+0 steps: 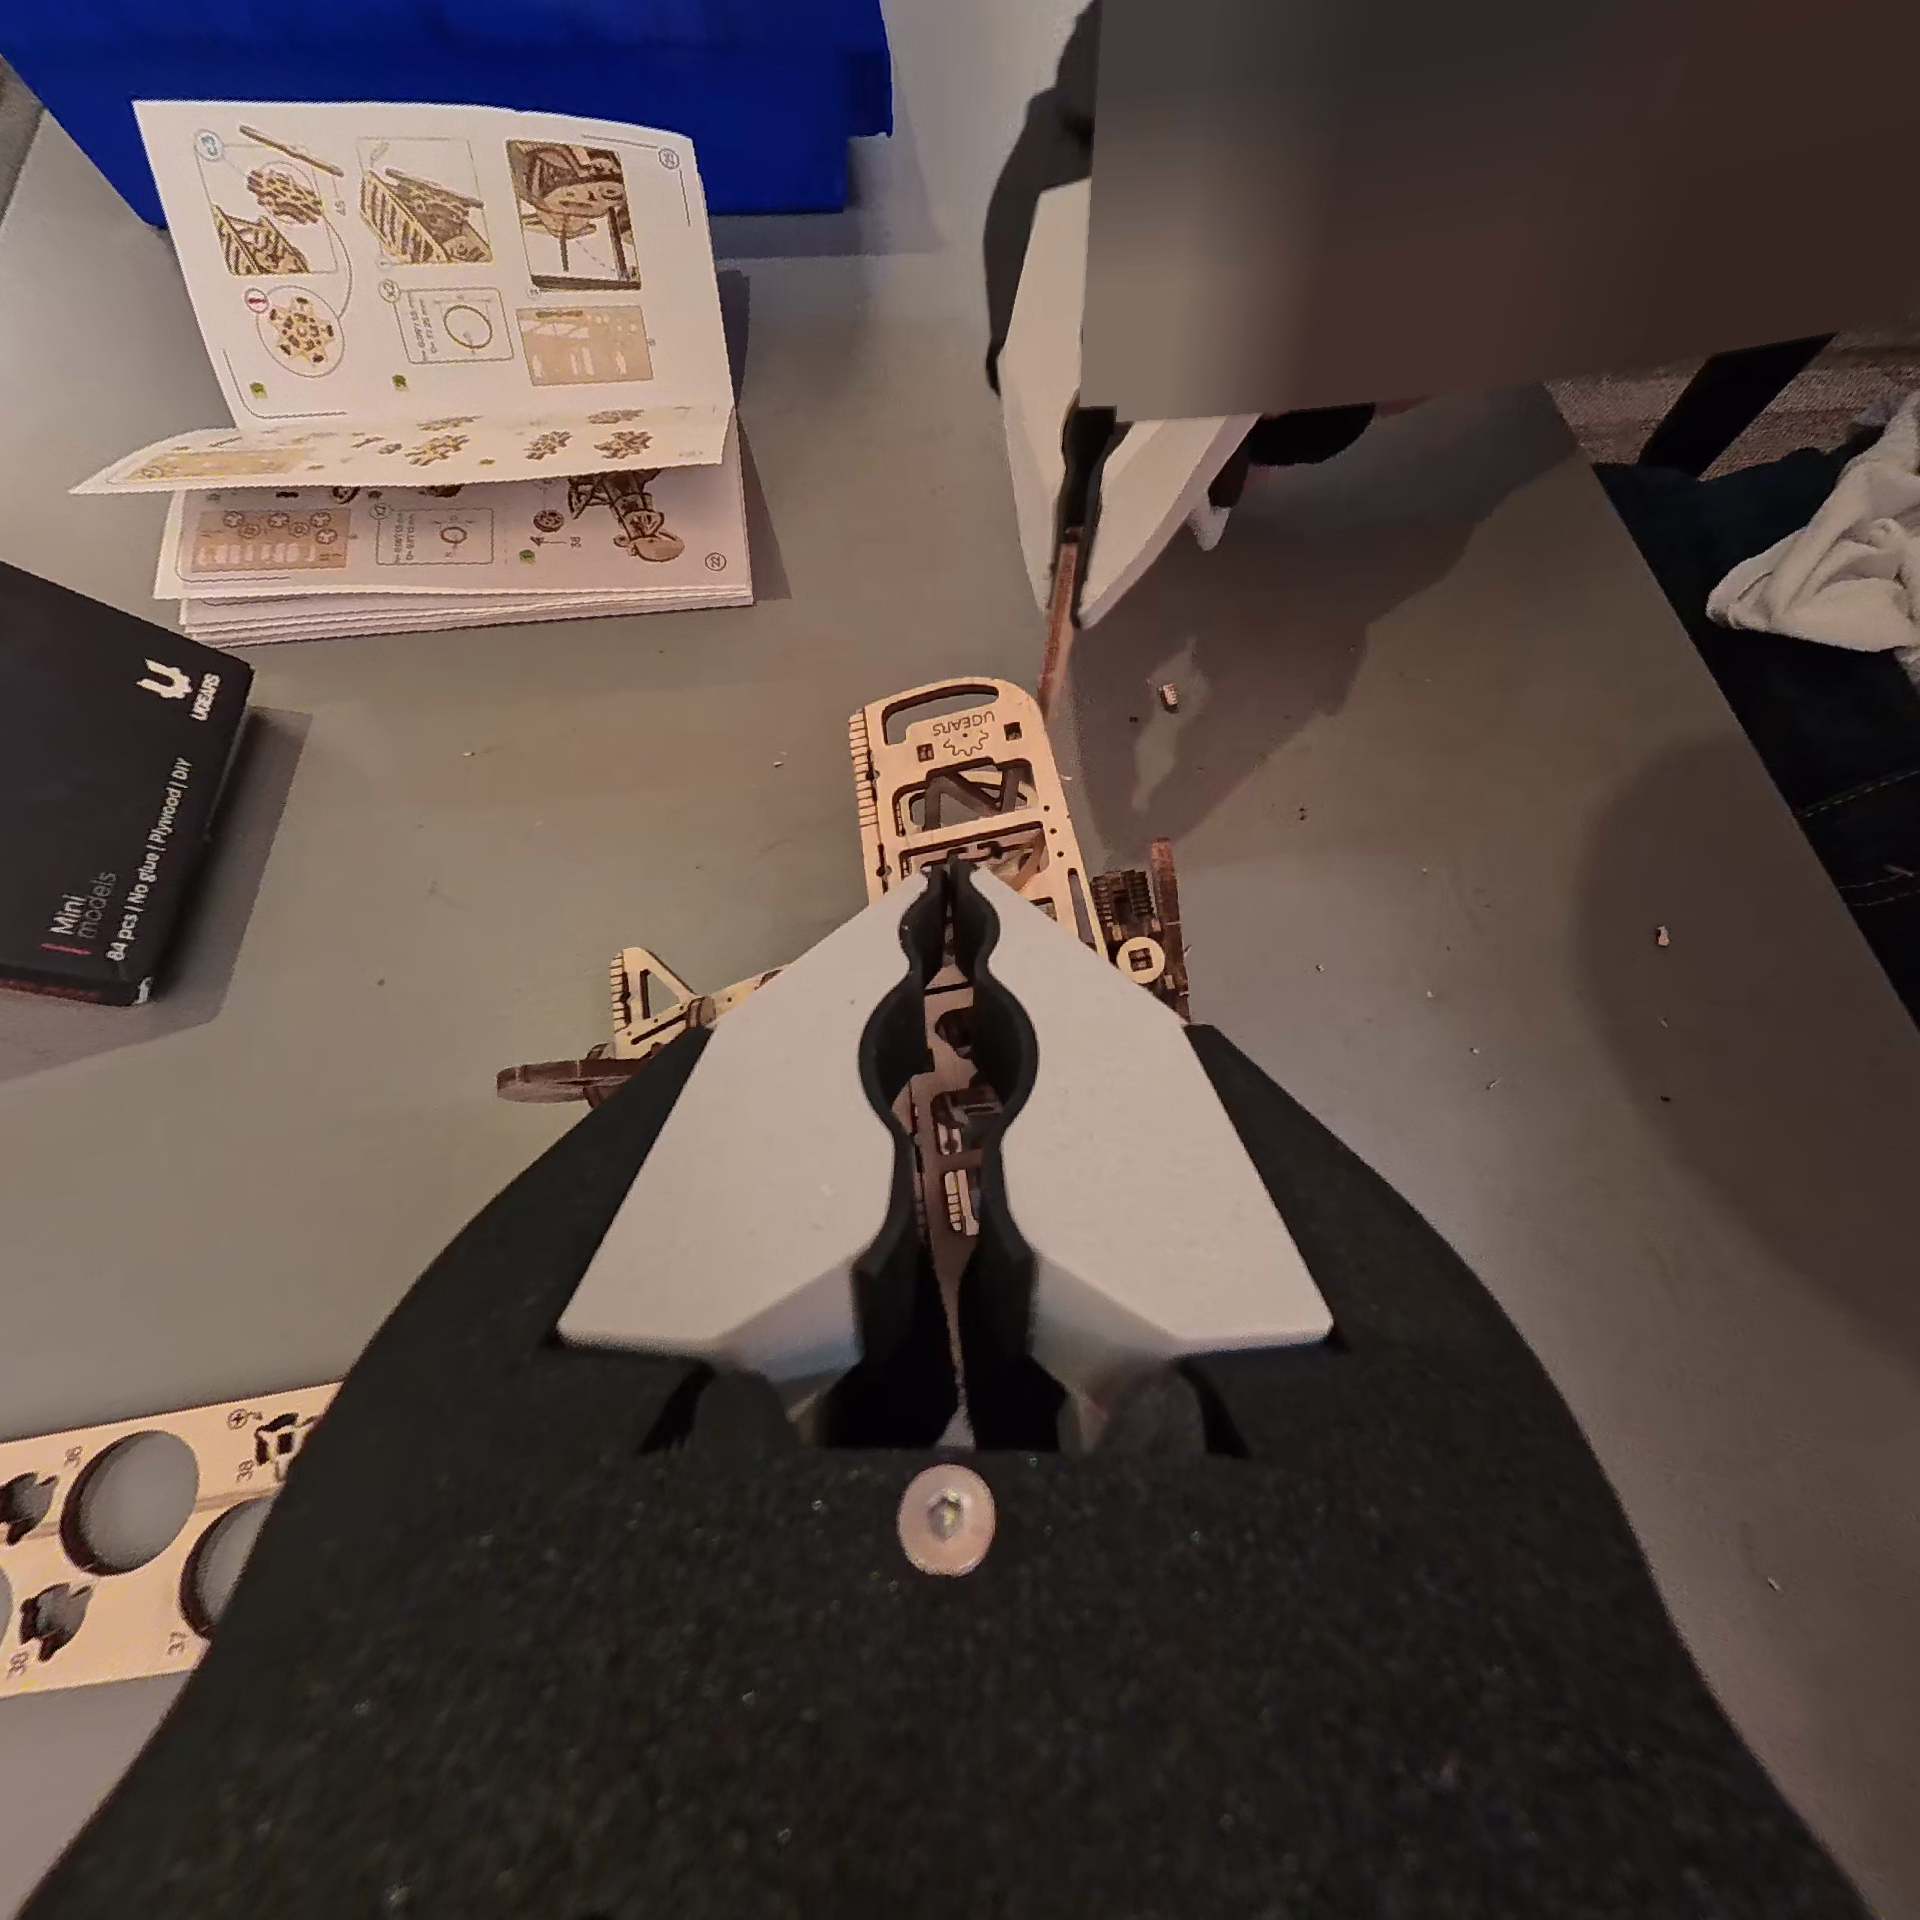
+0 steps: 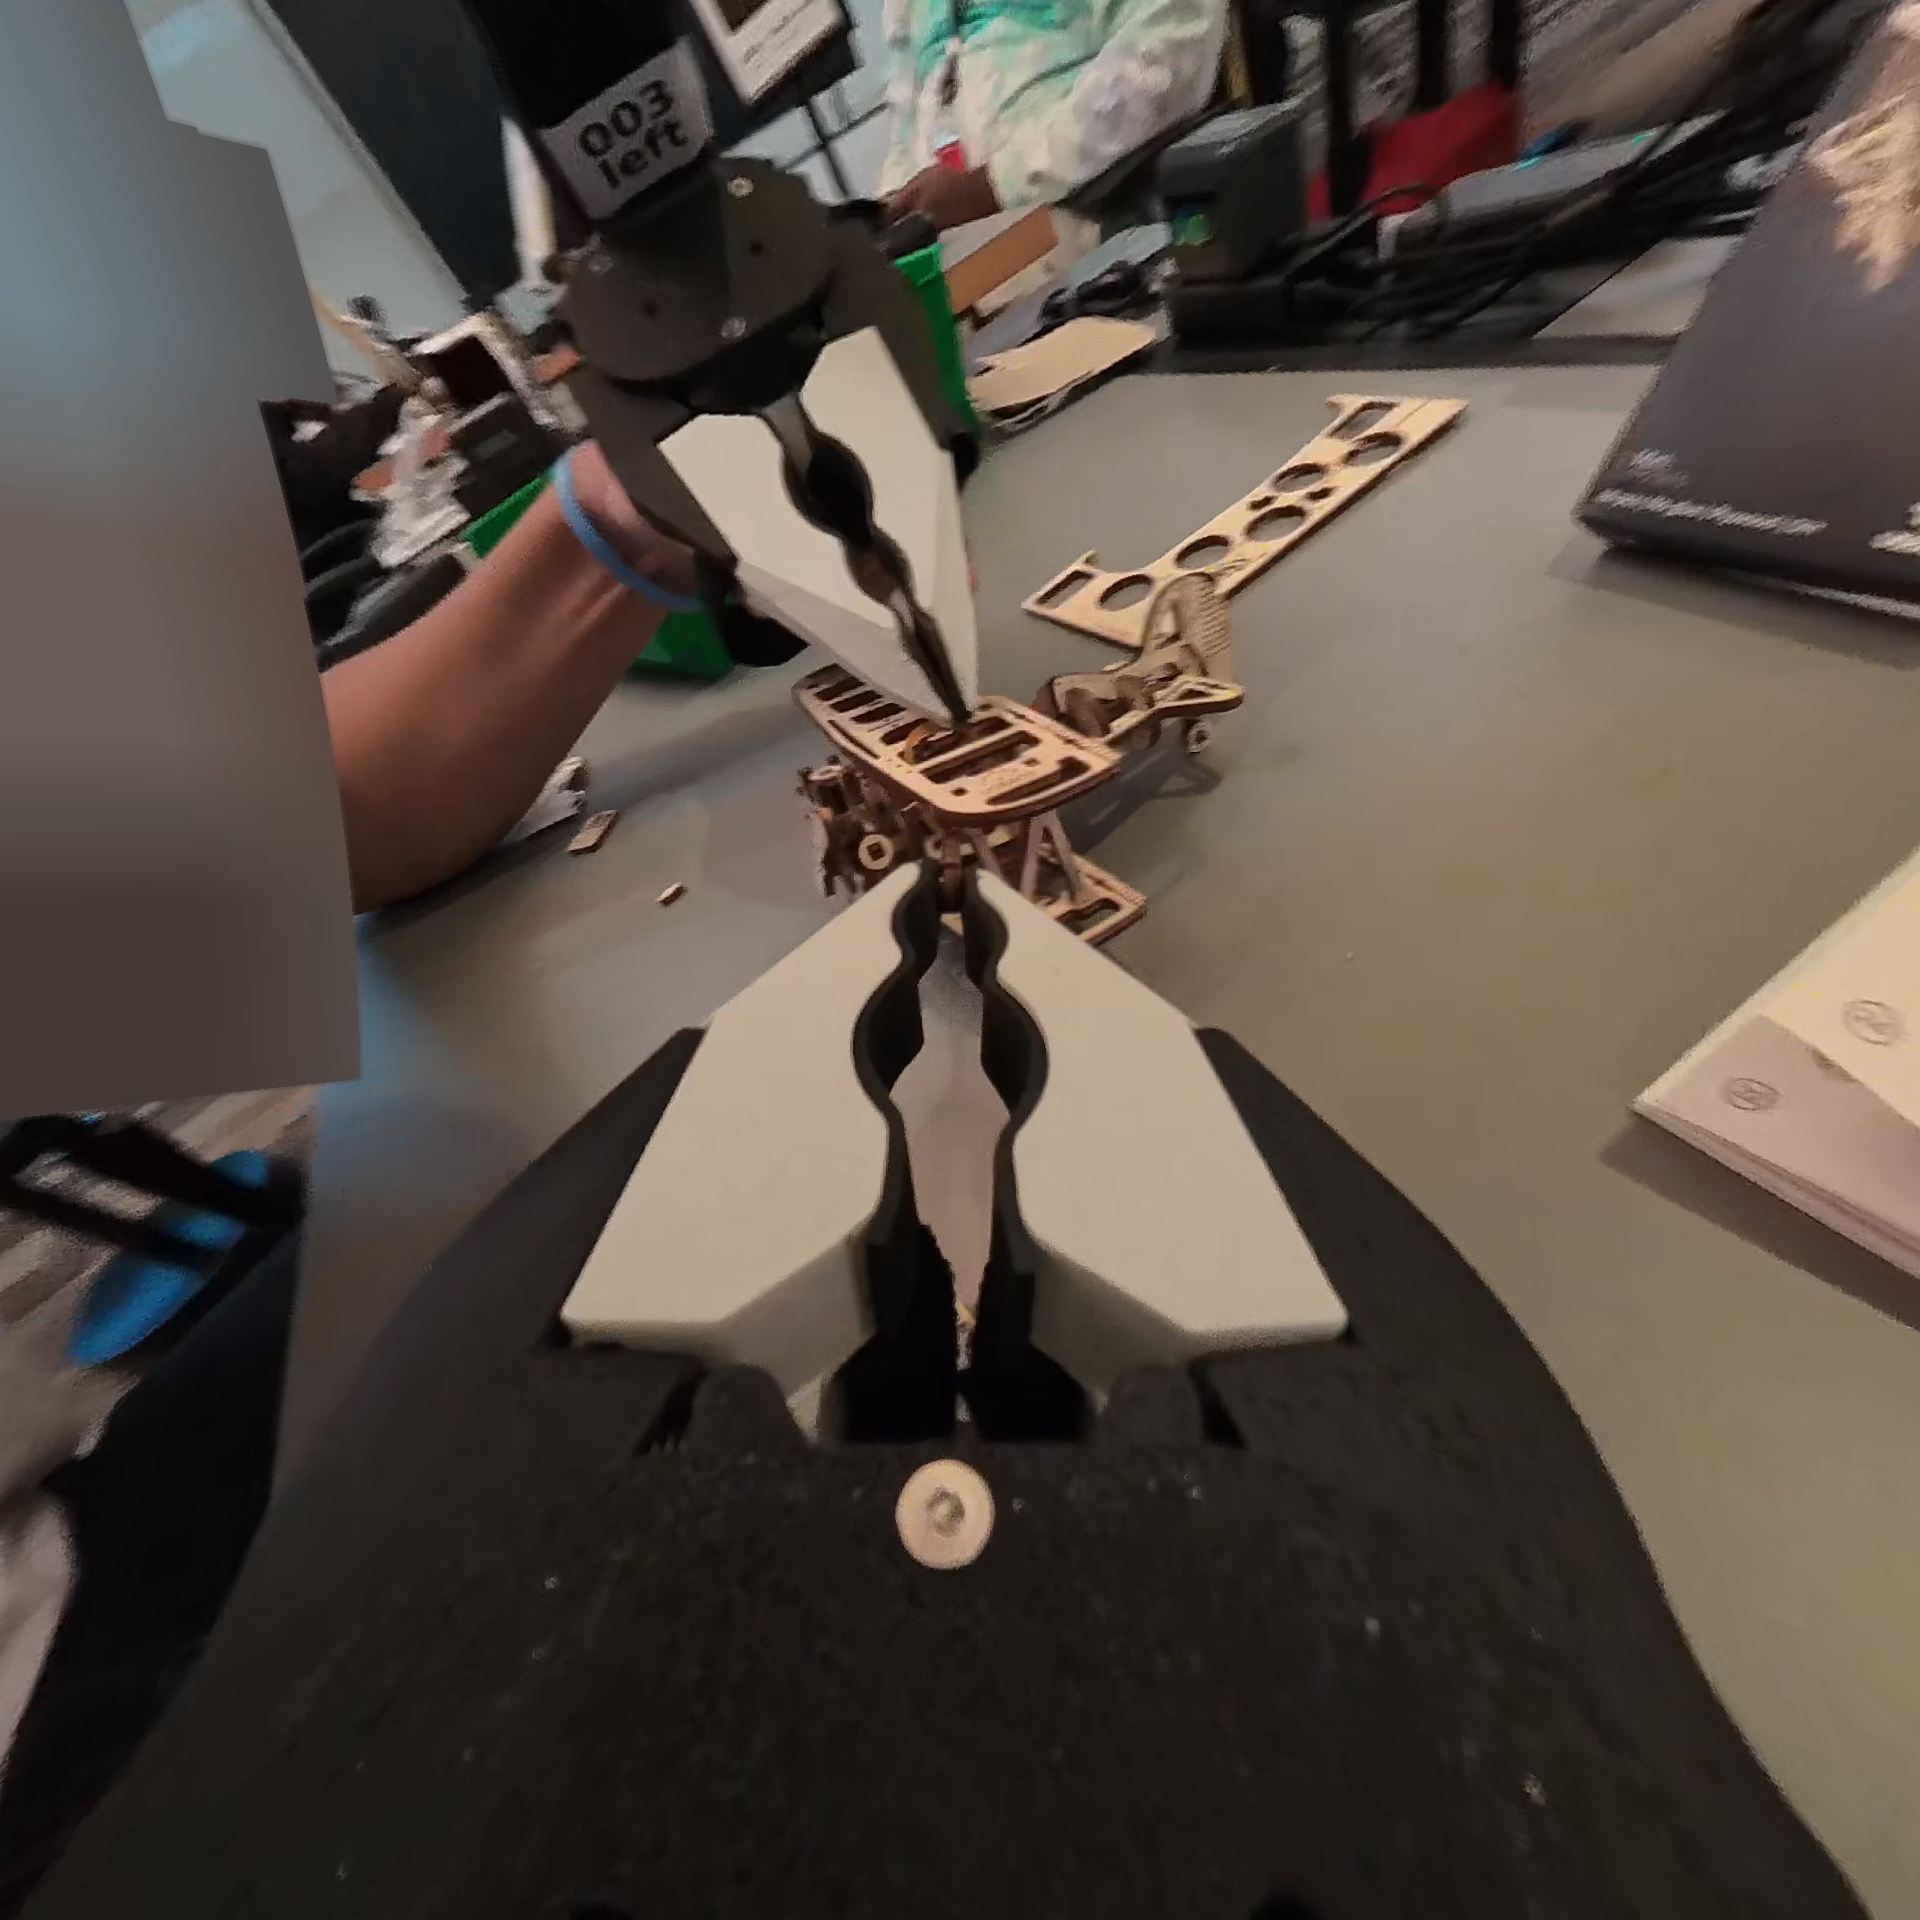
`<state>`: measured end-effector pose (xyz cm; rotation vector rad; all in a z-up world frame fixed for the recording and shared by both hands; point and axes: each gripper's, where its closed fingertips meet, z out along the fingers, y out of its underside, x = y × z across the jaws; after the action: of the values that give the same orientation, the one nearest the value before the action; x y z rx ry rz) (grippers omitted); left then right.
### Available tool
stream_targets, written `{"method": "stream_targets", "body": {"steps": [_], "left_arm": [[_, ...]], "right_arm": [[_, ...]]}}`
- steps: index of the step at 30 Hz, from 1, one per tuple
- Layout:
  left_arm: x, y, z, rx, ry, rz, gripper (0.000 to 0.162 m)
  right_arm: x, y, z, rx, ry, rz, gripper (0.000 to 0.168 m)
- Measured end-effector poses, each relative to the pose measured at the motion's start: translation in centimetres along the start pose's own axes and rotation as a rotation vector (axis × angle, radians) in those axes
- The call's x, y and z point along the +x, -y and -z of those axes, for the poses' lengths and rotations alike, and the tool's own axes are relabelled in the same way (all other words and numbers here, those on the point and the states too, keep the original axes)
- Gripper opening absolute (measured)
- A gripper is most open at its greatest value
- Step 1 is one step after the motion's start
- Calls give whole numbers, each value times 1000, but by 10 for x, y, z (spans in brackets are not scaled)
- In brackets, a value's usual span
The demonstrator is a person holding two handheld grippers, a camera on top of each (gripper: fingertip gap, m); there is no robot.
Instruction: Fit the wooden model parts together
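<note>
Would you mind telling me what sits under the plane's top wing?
Under the top wing are wooden struts, the lower wing and dark engine parts. The left gripper covers the wing's centre, so the cockpit is hidden.

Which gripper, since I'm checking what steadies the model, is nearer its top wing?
Left. The left gripper has its tips down on the top wing. The right gripper, pinching a thin strip, sits lower, just beyond the wing's end.
</note>
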<state>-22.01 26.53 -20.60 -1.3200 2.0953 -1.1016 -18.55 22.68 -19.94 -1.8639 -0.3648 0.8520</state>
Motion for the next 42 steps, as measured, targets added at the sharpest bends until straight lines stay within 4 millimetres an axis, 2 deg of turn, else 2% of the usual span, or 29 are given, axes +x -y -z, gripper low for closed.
{"method": "stream_targets", "body": {"steps": [2, 7, 12, 20, 24, 33, 38, 42], "left_arm": [[-2, -1, 0, -5, 14, -7, 0], [-2, -1, 0, -8, 18, -8, 0], [-1, -1, -1, -22, 29, -24, 0], [1, 0, -2, -13, 19, -22, 0], [1, 0, -3, -14, 18, -26, 0], [1, 0, -3, -7, 14, -20, 0], [1, 0, -3, -2, 13, -18, 0], [1, 0, -3, -3, 13, -19, 0]], "right_arm": [[2, 1, 1, 13, -56, -6, 2], [2, -3, -1, 68, -82, -265, 2], [0, -6, -2, 122, -128, -323, 2], [-6, -1, -6, 183, -243, -214, 1], [-7, -3, -12, 166, -238, -192, 1], [-3, -22, -27, -5, -214, -134, 2], [0, -14, -21, -22, -246, -45, 2], [-3, -9, -18, 35, -211, -124, 2]]}}
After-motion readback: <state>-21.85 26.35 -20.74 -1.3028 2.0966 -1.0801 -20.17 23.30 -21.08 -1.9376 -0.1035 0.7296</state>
